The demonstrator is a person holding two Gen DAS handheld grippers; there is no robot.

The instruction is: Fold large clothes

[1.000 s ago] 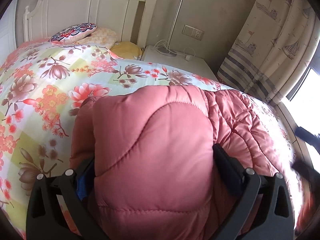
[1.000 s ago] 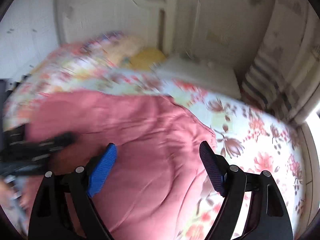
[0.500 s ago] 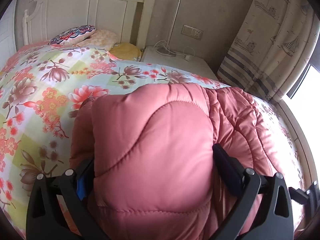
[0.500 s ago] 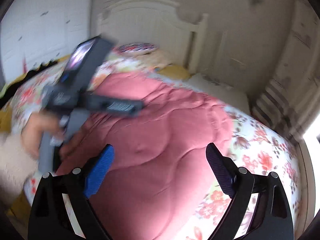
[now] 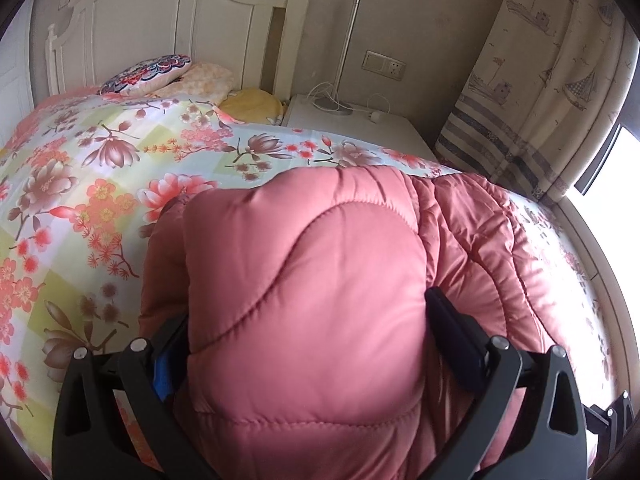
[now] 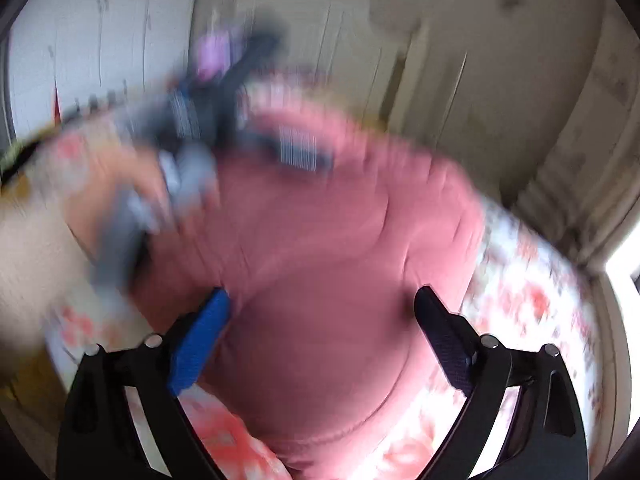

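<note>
On the floral bedspread, my left claw stands wide around a thick fold of the pink quilted puffer jacket, padding bulging between its fingers; whether they truly pinch it or merely straddle it I cannot tell. My right claw hangs spread and empty above the same jacket, its view smeared by motion. The risk, as I judge it: slick, springy padding could squirm out of a loose hold and let the fold spring apart, and my left claw shows blurred at the right view's upper left, so the two could collide over the garment. The jacket lies bunched in the middle of the bed, glossy, puffy, with curved stitch lines, its right side rumpled toward the window.
</note>
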